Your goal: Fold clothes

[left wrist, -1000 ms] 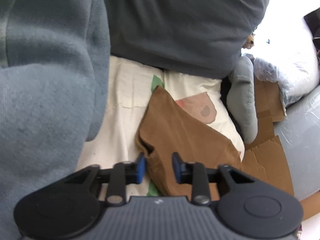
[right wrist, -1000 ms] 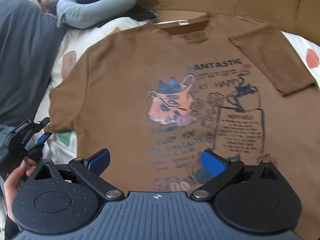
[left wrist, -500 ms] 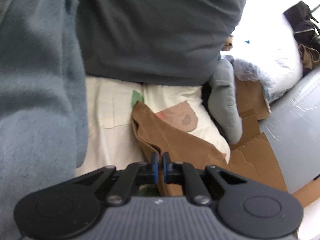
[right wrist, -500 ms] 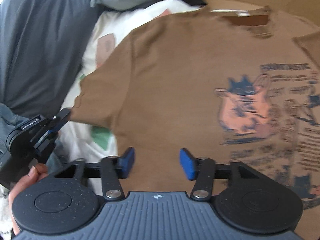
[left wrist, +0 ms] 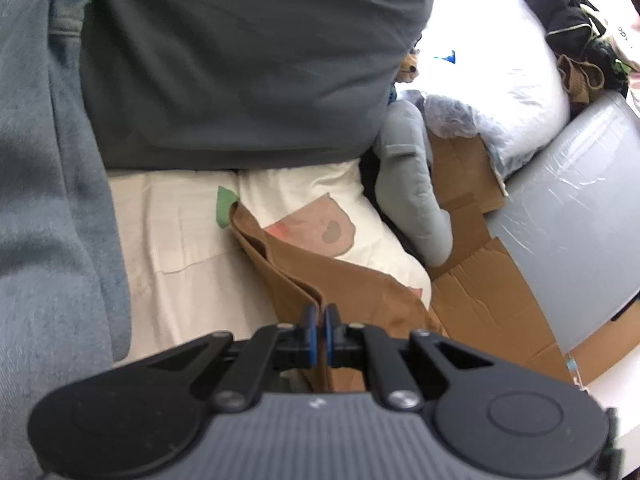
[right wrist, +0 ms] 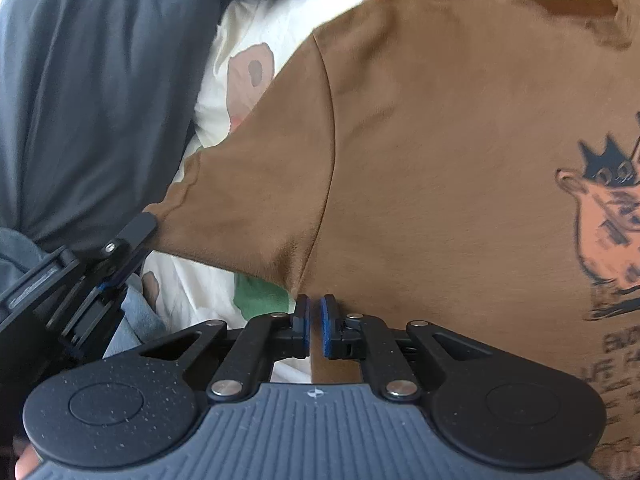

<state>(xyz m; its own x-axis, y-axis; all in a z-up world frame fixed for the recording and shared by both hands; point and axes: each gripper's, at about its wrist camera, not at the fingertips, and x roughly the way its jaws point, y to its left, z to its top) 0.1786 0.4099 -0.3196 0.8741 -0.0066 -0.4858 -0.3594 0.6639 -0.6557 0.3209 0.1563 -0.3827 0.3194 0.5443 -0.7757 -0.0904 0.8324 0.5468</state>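
I had the brown T-shirt (right wrist: 460, 128) spread flat over the cream printed bedsheet (right wrist: 256, 12), filling the centre and right of the right wrist frame, its neckline at the upper right and its printed cat graphic (right wrist: 600, 216) at the right edge; my right gripper (right wrist: 314, 320) sat at the lower middle of that frame, its blue pads drawn together on the shirt's side edge just under the sleeve seam, having just been closing with the fabric between them; my left gripper (right wrist: 120, 240) showed at the left of the same frame, its tip at the sleeve hem; in the left wrist frame the left gripper (left wrist: 318, 330) was clamped shut on the sleeve (left wrist: 288, 264), which ran up from the pads as a raised fold toward the frame's centre; a dark grey pillow (left wrist: 240, 60) filled the upper part, cardboard (left wrist: 480, 296) lay at the right, and a grey-blue sleeve (left wrist: 44, 220) covered the left edge.
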